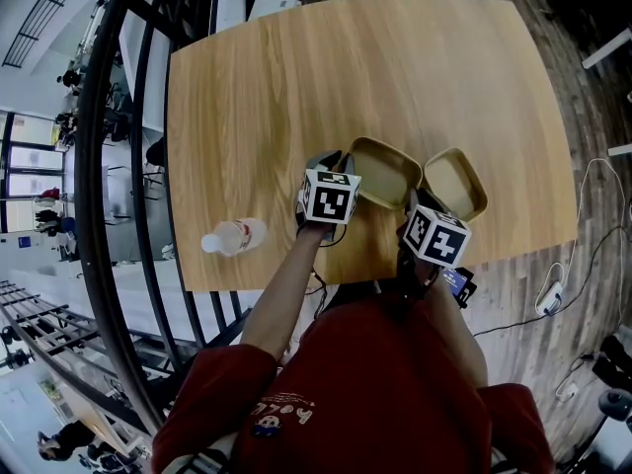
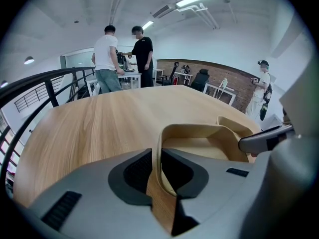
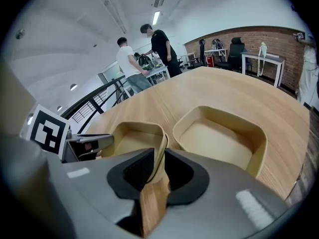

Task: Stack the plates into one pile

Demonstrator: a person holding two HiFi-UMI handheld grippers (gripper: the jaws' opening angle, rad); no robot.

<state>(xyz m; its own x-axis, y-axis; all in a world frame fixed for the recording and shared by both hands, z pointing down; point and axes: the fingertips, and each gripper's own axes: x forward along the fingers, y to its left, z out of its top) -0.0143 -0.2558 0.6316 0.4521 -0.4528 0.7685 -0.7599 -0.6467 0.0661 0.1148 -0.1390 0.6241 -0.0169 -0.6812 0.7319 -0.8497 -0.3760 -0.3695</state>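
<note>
Near the front edge of the surface (image 1: 296, 87), the head view shows two tan plates just beside each other, not yet piled: the left plate (image 1: 383, 169) and the right plate (image 1: 459, 179). The left hand-held gripper (image 1: 331, 160) sits at the left plate's outer rim and the right hand-held gripper (image 1: 416, 199) at its inner rim, probably so that the two can lift it level. A bottle (image 1: 235, 236) lies well apart to the left.

Seen in the left gripper view, that rim stands upright between the jaws, which are a little apart. Bare wood shows beside it, so this gripper straddles the rim rather than pinching it.

Seen in the right gripper view, the jaws likewise stand astride the left plate's opposite rim with a gap, unclamped. The right plate sits free just beside. Both grippers would have to close on the rims before the left plate can go onto the right plate.
</note>
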